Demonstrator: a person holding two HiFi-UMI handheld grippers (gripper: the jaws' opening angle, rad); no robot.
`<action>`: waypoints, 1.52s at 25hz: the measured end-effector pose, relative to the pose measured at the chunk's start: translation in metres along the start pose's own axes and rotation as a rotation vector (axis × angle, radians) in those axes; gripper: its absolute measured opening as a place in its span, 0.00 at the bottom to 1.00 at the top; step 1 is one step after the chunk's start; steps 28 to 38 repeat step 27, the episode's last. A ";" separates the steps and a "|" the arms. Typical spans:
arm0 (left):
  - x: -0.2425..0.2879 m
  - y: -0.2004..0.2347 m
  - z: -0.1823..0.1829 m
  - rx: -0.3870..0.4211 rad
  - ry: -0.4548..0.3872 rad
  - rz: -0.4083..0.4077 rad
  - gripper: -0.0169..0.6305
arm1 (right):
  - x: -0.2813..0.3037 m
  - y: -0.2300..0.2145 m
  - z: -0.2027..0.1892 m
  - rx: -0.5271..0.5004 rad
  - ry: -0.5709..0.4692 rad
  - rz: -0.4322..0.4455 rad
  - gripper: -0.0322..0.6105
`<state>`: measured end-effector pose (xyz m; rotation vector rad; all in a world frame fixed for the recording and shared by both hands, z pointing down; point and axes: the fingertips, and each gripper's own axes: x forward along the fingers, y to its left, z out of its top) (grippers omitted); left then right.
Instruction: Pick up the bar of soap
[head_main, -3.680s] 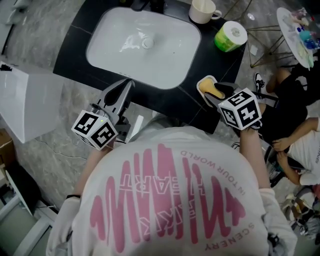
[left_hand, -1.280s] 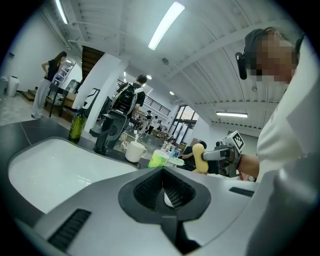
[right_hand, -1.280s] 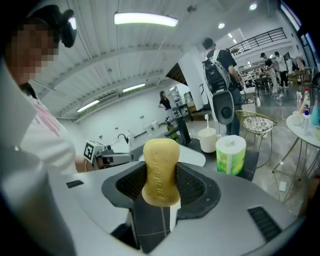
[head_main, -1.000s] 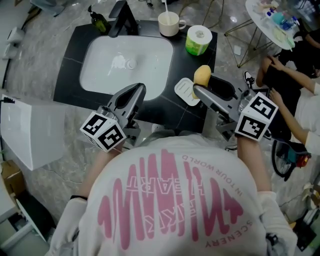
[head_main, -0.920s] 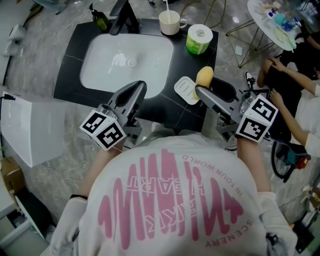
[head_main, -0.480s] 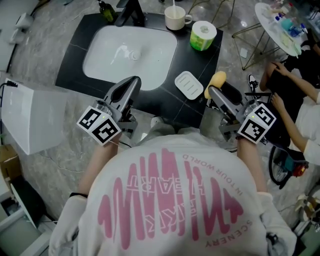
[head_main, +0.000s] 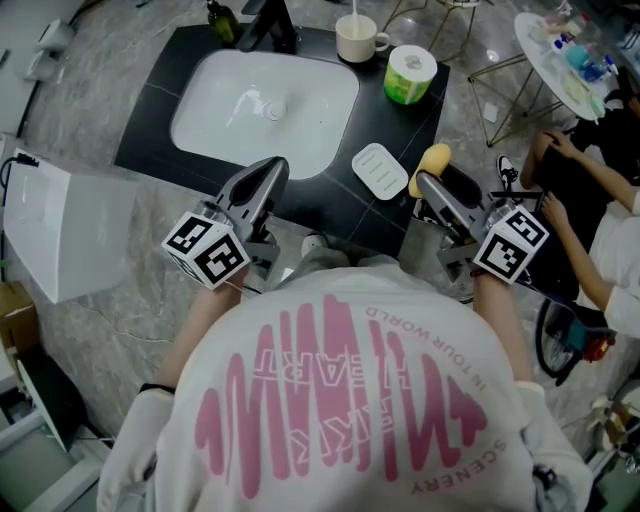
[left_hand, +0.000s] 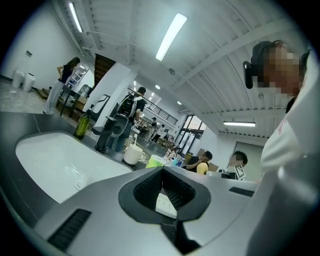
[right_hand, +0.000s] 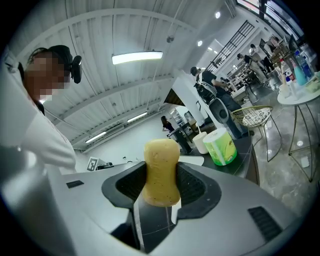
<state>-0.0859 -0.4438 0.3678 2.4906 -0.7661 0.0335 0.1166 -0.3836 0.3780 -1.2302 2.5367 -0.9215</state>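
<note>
Two forearms reach forward from a white shirt with pink print (head_main: 340, 400), each hand gripping a claw that carries a cube of square markers. The left claw (head_main: 268, 172) is angled up and to the right over the near edge of a black surface (head_main: 400, 125). In the left gripper view the left claw (left_hand: 163, 172) has its two jaw tips pressed together, with nothing between them. The right claw (head_main: 428, 185) points up and to the left at the surface's near right corner. In the right gripper view the right claw (right_hand: 161, 176) is clamped on the bar of soap (right_hand: 161, 170), a yellow, waisted block standing upright between the ribbed pads. From the head view the bar of soap (head_main: 436, 165) is held in the air, just right of a white soap dish (head_main: 380, 170) and not touching it. The dish lies on the surface and shows only its own ridges. Left of the dish, a white sink (head_main: 215, 110) is set into the surface, with a round drain near its middle. At the far edge stand a white mug (head_main: 360, 40) holding a thin stick, and beside it a roll of tissue in a green wrapper (head_main: 411, 73).
</note>
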 end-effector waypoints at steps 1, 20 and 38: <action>0.000 0.000 0.000 0.003 0.000 -0.001 0.04 | 0.001 0.000 0.000 0.002 -0.001 0.001 0.34; -0.005 0.004 -0.003 -0.005 0.000 0.016 0.04 | 0.005 -0.008 -0.008 0.012 0.032 0.008 0.34; -0.004 0.003 -0.002 -0.015 0.002 0.015 0.04 | 0.004 -0.009 -0.009 0.012 0.044 0.005 0.34</action>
